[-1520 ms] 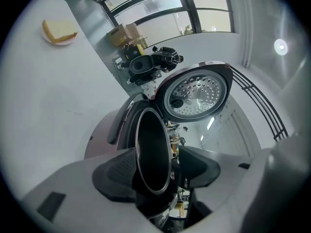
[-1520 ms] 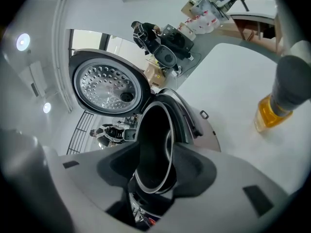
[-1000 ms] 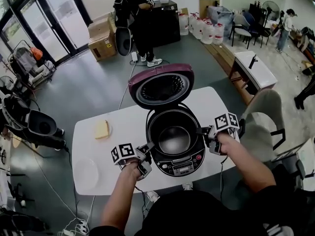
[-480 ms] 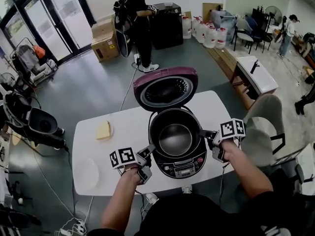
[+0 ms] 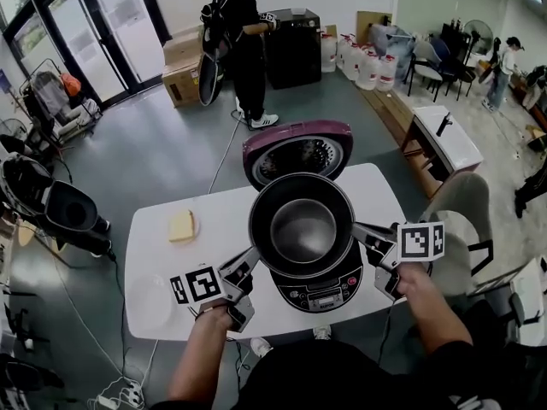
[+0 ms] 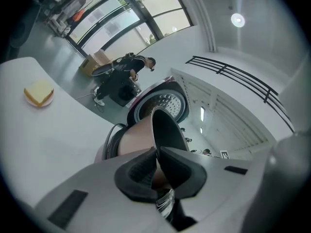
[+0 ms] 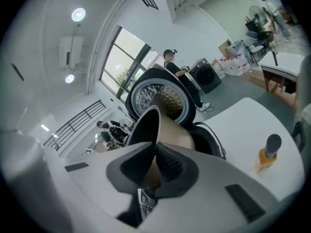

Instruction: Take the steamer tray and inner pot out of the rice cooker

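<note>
The dark inner pot (image 5: 301, 225) hangs above the open rice cooker (image 5: 323, 290), lifted between both grippers. My left gripper (image 5: 249, 260) is shut on the pot's rim at its left side, and in the left gripper view the pads (image 6: 141, 166) pinch the rim below the pot's copper wall (image 6: 138, 137). My right gripper (image 5: 366, 234) is shut on the rim at the opposite side, and the right gripper view shows that pinch (image 7: 154, 152) on the pot (image 7: 171, 130). The purple lid (image 5: 297, 150) stands open behind. I see no steamer tray.
The cooker stands on a white table (image 5: 214, 220). A yellow block (image 5: 180, 225) lies at the table's left, a pale round dish (image 5: 148, 301) at the front left. A bottle (image 7: 268, 154) stands on the table's right. A person (image 5: 242, 32) stands far behind; a chair (image 5: 457, 203) is at the right.
Both grippers have risen with the inner pot between them. The pot came up out of the cooker body and now hangs above it.
</note>
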### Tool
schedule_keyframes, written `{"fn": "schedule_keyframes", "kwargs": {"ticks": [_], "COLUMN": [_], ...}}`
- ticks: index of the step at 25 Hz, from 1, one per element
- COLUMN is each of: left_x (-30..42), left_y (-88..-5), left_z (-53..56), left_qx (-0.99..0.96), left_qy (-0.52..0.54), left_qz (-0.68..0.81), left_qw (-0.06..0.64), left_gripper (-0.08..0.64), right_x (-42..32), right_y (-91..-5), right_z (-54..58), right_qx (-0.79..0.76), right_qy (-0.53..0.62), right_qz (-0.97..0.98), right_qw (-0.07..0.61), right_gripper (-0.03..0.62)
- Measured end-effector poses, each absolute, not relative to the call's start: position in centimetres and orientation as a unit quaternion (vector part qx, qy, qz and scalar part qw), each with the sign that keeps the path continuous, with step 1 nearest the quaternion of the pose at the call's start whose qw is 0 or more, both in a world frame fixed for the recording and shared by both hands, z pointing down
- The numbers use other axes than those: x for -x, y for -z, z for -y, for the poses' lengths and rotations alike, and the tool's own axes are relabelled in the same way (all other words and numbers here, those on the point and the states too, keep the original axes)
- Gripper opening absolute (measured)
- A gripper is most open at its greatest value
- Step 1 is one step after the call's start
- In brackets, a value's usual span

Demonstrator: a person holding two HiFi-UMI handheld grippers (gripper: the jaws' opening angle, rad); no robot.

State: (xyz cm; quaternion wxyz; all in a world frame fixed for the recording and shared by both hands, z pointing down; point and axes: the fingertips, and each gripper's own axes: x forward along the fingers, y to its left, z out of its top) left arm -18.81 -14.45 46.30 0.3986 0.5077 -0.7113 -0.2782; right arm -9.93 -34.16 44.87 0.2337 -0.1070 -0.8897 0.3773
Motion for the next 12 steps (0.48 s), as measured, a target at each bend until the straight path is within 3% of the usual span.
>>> {"fn": "schedule_keyframes", "kwargs": {"ticks": [12], "left_x": [22.0], "left_y": [-40.7], "left_z": [6.4], "left_qx": [-0.485], "left_qy": [0.269], "left_qz": [0.773], "left_qw": [0.309], "left_gripper": [0.028], "right_x": [14.3], "right_y": [-39.6], "right_z": [27.3], "right_qx": [0.155], "right_qy": [-0.327], "right_qz": [0.913], "right_qw": [0.189], "right_gripper": [0.031]}}
